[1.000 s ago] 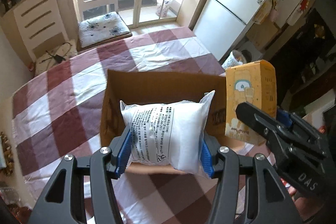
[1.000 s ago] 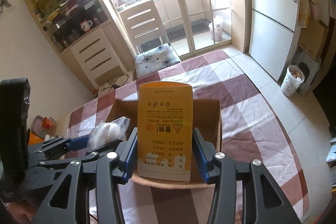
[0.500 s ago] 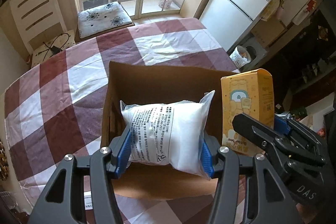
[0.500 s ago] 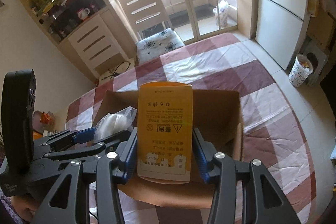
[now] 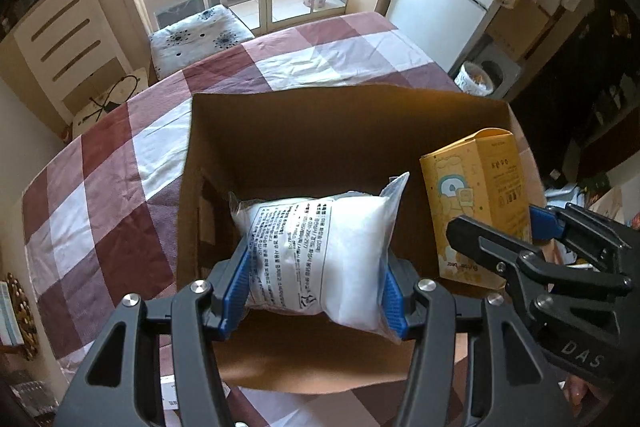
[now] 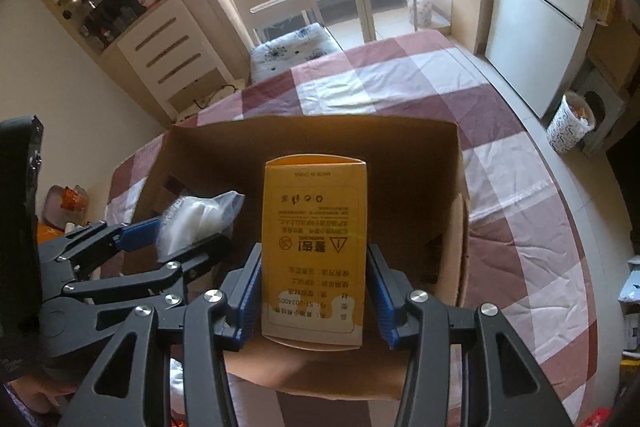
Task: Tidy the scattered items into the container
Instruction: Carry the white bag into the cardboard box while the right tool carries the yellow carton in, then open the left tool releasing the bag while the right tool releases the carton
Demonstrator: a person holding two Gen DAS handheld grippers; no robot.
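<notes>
Here one pouch [image 5: 320,259], one carton [image 6: 314,251]

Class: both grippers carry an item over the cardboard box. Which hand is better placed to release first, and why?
Probably the left. Its gripper holds the white bag low inside the cardboard box, with open floor beyond. The right gripper's yellow carton stands nearer the side wall.

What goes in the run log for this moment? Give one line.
left gripper: shut on white bag | right gripper: shut on yellow carton | both over open cardboard box | nothing released
</notes>
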